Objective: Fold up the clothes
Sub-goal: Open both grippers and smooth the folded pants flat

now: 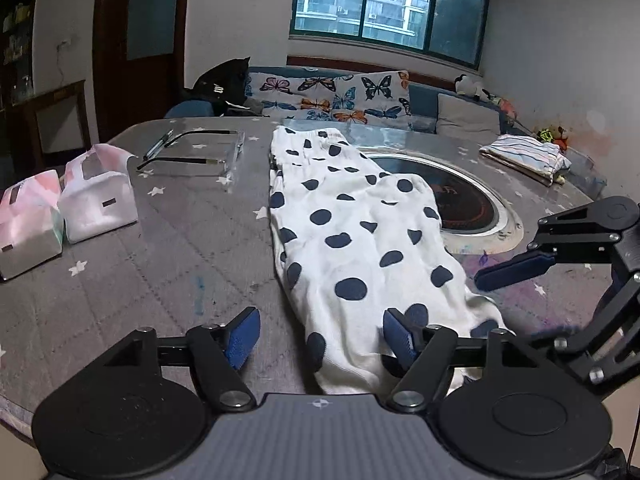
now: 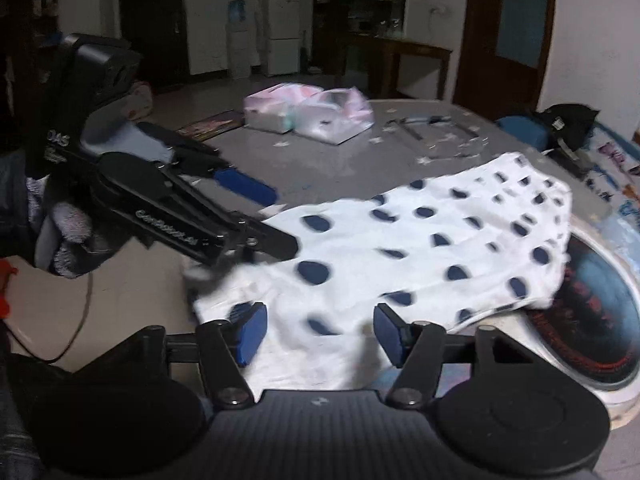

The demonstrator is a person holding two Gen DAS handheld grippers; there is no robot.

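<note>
White trousers with dark blue dots (image 1: 352, 240) lie lengthwise on the grey table, waistband far, leg ends at the near edge. My left gripper (image 1: 320, 338) is open, its fingers on either side of the near end of the cloth. My right gripper (image 2: 316, 334) is open too, low over the same near end of the trousers (image 2: 420, 248). It shows at the right of the left wrist view (image 1: 516, 270). The left gripper shows at the left of the right wrist view (image 2: 256, 216).
Two tissue packs (image 1: 96, 200) and a clear frame (image 1: 192, 152) lie at the table's left. A folded striped garment (image 1: 524, 156) sits far right. A round hotplate (image 1: 452, 196) is set in the table under the trousers. A butterfly sofa (image 1: 332, 96) stands behind.
</note>
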